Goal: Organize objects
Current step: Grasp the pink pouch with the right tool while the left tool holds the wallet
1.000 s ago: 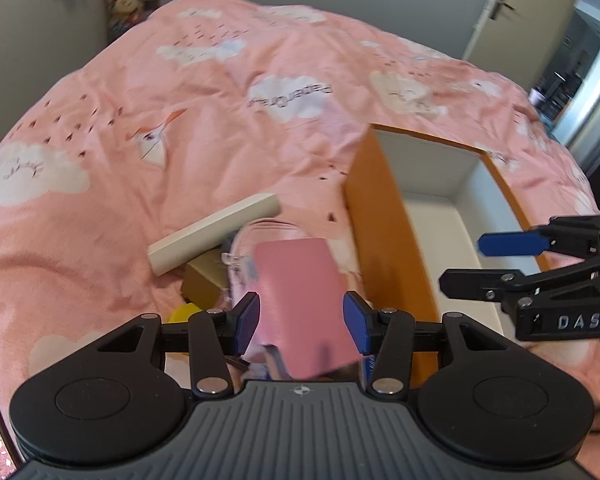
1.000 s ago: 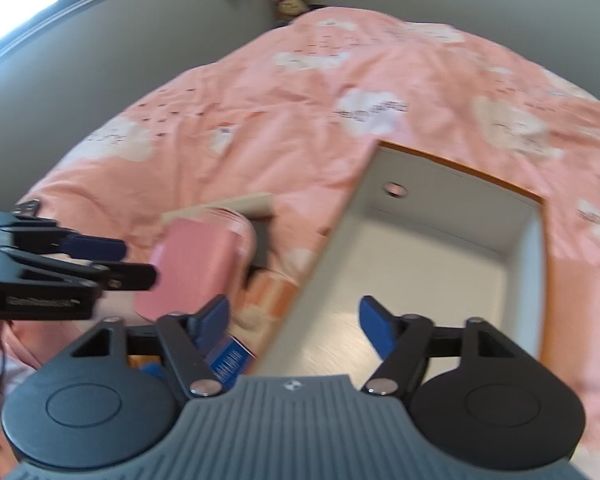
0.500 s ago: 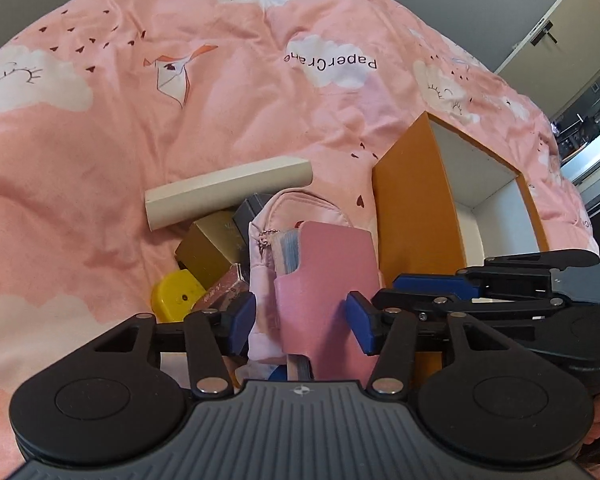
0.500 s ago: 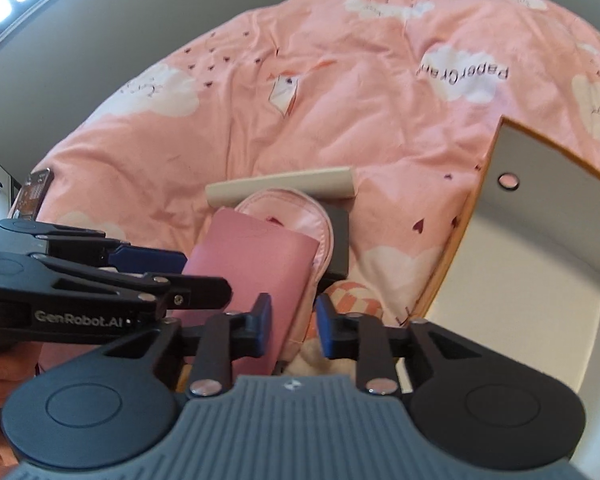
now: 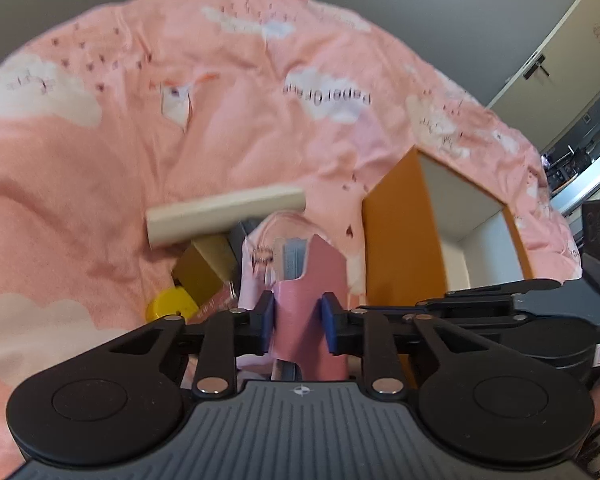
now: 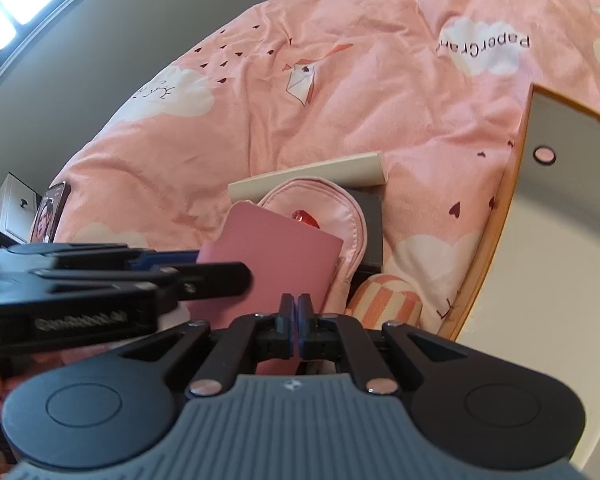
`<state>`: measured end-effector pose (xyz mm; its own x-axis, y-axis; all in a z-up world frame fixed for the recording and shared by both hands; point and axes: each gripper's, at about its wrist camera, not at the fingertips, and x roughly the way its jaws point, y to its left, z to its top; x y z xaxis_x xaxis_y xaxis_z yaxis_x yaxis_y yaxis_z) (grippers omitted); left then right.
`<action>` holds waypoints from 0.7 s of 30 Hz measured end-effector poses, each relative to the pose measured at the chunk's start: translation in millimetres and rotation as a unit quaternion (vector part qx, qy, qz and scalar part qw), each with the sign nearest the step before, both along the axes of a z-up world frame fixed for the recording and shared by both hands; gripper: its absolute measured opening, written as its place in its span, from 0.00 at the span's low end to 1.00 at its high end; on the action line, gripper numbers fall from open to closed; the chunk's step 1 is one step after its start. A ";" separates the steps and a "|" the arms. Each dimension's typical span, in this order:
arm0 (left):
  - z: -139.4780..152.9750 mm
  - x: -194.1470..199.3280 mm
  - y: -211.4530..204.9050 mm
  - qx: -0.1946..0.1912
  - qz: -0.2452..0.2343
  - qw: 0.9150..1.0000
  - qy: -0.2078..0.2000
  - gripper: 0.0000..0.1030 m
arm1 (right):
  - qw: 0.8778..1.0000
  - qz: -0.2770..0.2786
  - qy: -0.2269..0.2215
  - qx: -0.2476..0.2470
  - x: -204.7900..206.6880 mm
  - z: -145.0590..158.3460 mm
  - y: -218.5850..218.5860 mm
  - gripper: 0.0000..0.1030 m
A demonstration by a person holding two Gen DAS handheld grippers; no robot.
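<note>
My left gripper was closing on the flat pink rectangular case, its blue pads against the case's two side edges, with the case standing nearly upright between them. My right gripper was together, its pads meeting with nothing I could make out between them, just in front of the same pink case.

The case stood in a small pile on the pink cloud-printed bed cover, near the cover's closest edge. Behind it leaned a pale pink padded fabric pouch, and behind that lay a long cream-coloured box on its side. To the left of the case sat an olive-brown box and a round yellow lid-like thing. A peach-and-white striped soft item lay beside the pouch. Just to the right stood the orange-sided wooden drawer with a white inside, open at the top.
</note>
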<state>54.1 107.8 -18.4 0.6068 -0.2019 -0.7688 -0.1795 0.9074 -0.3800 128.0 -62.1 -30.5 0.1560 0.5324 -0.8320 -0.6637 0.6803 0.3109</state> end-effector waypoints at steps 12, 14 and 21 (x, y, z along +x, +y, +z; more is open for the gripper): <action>28.3 -8.3 25.9 0.113 0.062 0.991 -0.022 0.22 | 0.999 0.004 -0.020 -0.037 0.4 9.4 45.7 0.58; 16.2 -4.8 26.3 0.111 0.062 0.992 -0.010 0.22 | 0.997 0.009 -0.034 -0.064 -2.5 5.1 61.4 0.65; -6.0 -9.4 34.9 0.104 0.072 0.992 0.003 0.21 | 0.992 0.027 -0.049 -0.116 -9.4 -24.5 88.7 0.78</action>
